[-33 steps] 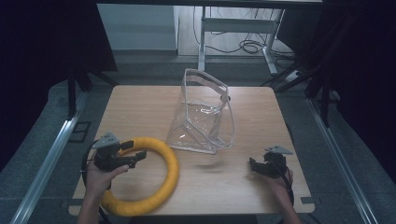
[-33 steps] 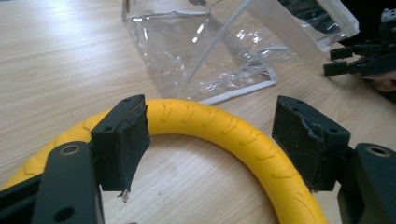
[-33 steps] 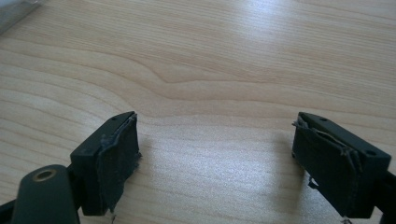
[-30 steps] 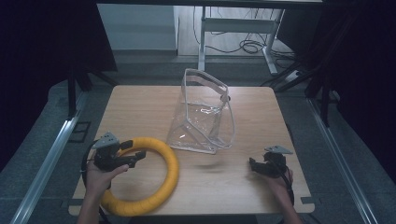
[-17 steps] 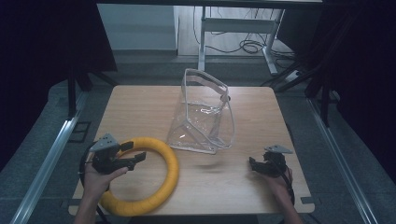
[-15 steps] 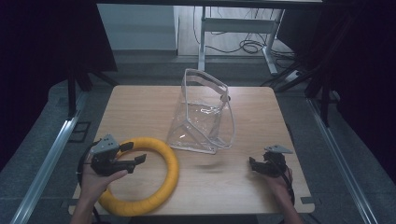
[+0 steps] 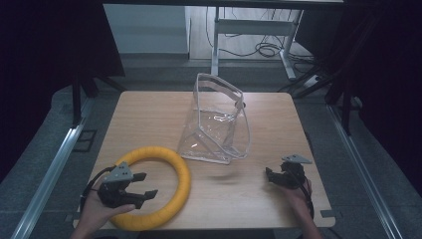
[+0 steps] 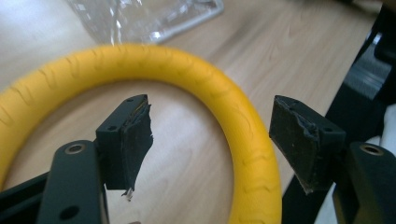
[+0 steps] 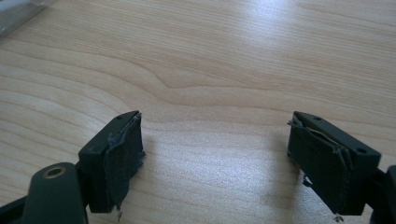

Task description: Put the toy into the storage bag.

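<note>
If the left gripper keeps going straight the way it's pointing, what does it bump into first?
Probably the yellow ring. The left gripper is open, and the ring's far side curves across right ahead of its jaws. The clear plastic bag lies farther on. Depth is hard to judge, so it might pass just over the ring.

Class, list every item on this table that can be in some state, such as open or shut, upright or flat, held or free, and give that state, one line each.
yellow ring: lying flat on the table, not gripped.
clear bag: standing upright, top open, free of both grippers.
left gripper: open, jaws apart over the ring's near part, one over its hole, one outside its rim.
right gripper: open, holding nothing, bare table between its jaws.
</note>
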### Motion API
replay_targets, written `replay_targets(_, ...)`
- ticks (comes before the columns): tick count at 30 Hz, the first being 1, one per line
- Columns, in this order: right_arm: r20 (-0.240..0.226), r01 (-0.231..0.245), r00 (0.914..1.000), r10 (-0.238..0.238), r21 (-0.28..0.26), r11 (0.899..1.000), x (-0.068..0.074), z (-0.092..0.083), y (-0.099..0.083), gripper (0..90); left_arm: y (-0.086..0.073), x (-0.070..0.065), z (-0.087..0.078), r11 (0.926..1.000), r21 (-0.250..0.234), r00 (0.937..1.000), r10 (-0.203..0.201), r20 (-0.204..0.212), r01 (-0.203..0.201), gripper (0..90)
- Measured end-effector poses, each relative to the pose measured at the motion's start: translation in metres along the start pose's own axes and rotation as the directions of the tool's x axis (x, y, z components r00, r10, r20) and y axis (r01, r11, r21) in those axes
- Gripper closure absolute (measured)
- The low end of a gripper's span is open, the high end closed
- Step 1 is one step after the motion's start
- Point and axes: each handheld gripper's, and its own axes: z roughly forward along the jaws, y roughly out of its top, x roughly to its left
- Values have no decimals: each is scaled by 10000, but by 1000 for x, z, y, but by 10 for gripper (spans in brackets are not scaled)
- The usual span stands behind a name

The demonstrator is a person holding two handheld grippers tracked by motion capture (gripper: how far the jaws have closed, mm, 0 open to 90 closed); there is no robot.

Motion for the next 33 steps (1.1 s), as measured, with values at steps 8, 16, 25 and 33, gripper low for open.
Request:
replay_targets(8,2,-19,10000,19,-2,10000,0,0,0,187,-7,-14,22,9894,1425,9994,242,257,-277,302)
replay_targets(16,13,-20,10000,20,-12,10000,0,0,0,190,-14,-21,41,9702,2388,9990,350,272,-405,314)
replay_targets(25,19,-27,10000,27,-19,10000,0,0,0,192,-16,-24,52,9578,2845,9989,326,349,-412,309)
replay_targets(33,28,-64,10000,64,-20,10000,0,0,0,194,-17,-32,68,9289,3618,9962,612,615,-794,303)
